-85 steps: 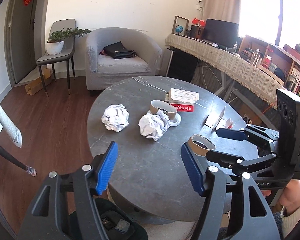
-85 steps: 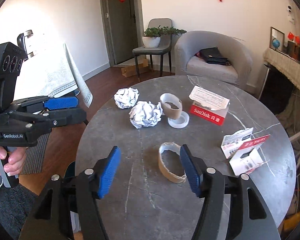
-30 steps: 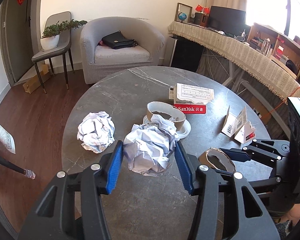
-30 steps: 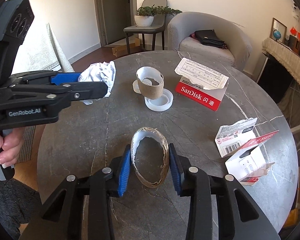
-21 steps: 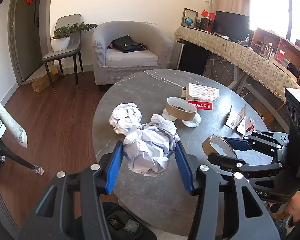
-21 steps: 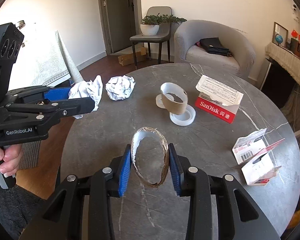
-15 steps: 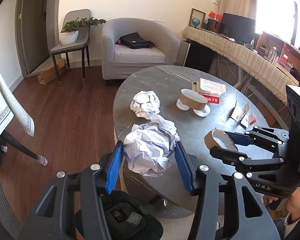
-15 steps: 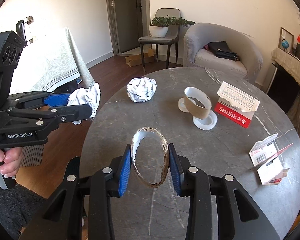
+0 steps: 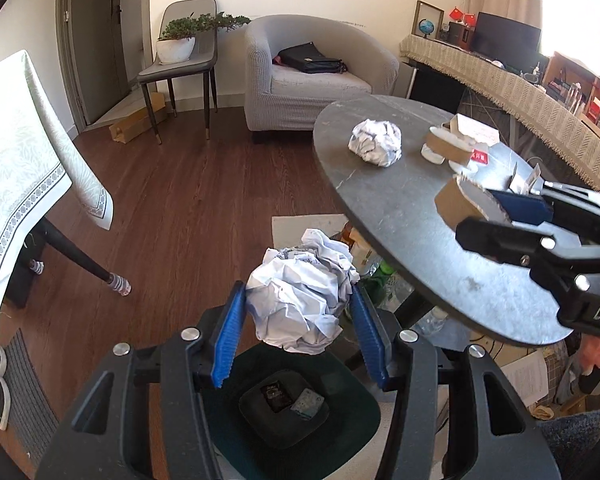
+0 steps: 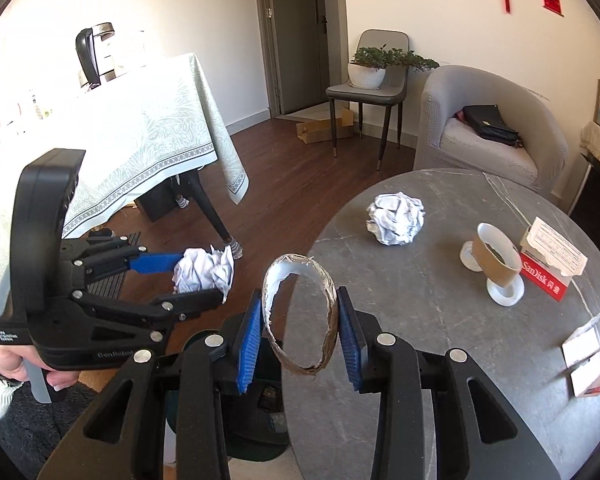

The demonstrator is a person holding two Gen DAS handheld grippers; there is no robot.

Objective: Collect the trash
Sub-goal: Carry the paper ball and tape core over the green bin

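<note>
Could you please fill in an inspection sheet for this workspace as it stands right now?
Surface: round grey table, marbled.
Job's things: paper ball in the left gripper, above the dark bin; cardboard ring in the right gripper; second paper ball on the table.
Clutter: tape roll, SanDisk box, torn packaging.
Grippers: jaws of both shut on their loads.
Cables: nothing seen.
Surroundings: armchair, clothed table, wooden floor.
</note>
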